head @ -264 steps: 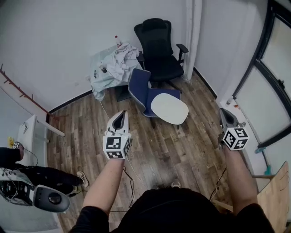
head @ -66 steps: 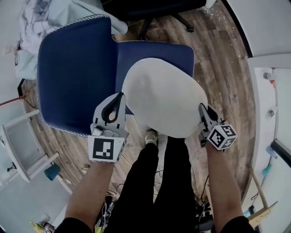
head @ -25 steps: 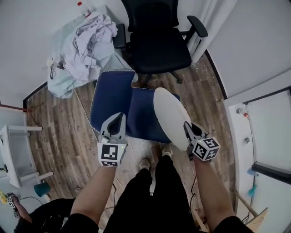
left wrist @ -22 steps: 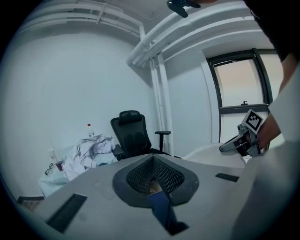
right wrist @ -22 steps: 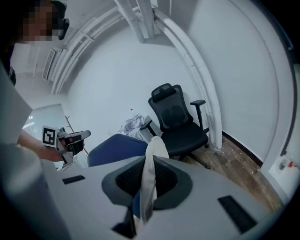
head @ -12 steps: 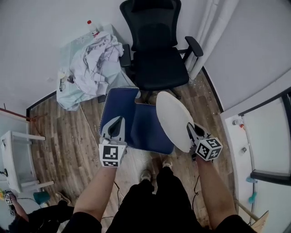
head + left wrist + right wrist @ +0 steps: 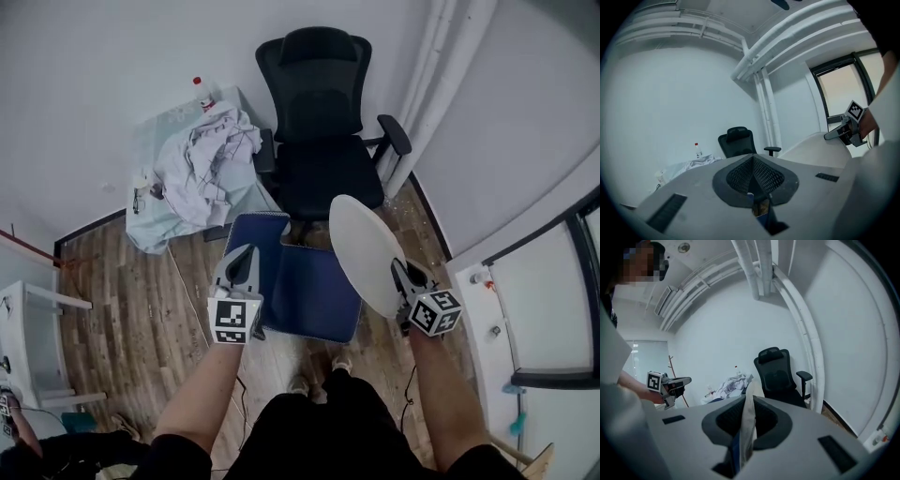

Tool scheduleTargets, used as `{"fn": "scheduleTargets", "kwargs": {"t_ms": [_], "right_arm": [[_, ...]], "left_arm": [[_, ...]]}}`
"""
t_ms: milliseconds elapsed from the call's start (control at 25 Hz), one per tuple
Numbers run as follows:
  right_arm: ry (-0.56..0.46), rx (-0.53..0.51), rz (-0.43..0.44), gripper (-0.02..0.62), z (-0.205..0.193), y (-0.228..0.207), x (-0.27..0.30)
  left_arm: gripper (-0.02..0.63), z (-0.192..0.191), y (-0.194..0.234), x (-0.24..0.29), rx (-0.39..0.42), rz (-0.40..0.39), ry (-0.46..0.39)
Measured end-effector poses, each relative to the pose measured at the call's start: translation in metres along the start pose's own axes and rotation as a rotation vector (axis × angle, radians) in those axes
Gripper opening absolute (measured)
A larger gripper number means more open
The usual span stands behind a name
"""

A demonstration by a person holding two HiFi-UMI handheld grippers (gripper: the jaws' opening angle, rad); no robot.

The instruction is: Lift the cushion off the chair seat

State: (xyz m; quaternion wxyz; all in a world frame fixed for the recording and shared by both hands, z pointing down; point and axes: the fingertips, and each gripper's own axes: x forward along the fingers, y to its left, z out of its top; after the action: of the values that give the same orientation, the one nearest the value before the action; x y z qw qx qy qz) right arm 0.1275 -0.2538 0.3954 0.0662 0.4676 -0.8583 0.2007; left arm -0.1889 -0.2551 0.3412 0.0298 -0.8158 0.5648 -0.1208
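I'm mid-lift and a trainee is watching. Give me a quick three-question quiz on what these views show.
1. Which gripper has its fingers shut on the white cushion?
2. What stands just beyond the blue chair, against the wall? A. a black office chair; B. a sofa; C. a wardrobe.
3. True or false: the cushion lies flat on the blue chair's seat.

Key
1. The right gripper. Its own view shows the cushion's edge pinched between the fingers.
2. A.
3. False. It is held up and tilted on edge, not flat.
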Motion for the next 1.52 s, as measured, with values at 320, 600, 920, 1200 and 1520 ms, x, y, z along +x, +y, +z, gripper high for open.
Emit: {"fn": "scheduleTargets", "kwargs": {"t_ms": [320,600,920,1200,1520], "right_arm": [[-0.050,-0.056,-0.008,0.038,0.054,0.005,-0.001],[-0.091,-0.112,0.001,0.040,0.096,0.018,-0.005],[-0.137,-0.175,0.005,0.040,0.135,0.037,-0.012],[-0.204,-0.183,0.003,0.038,0.172,0.044,-0.023],[-0.270,-0.175,0.015,0.038,0.204,0.049,-0.031]], "left_arm": [[0.005,0.042,0.019,0.007,-0.008,0.023,-0.082],[0.005,0.062,0.021,0.000,-0.026,0.025,-0.111],[0.005,0.079,0.031,-0.010,-0.017,0.036,-0.144],[0.005,0.116,0.040,-0.013,0.000,0.039,-0.206],[0.005,0.148,0.044,-0.018,0.025,0.050,-0.234]]}}
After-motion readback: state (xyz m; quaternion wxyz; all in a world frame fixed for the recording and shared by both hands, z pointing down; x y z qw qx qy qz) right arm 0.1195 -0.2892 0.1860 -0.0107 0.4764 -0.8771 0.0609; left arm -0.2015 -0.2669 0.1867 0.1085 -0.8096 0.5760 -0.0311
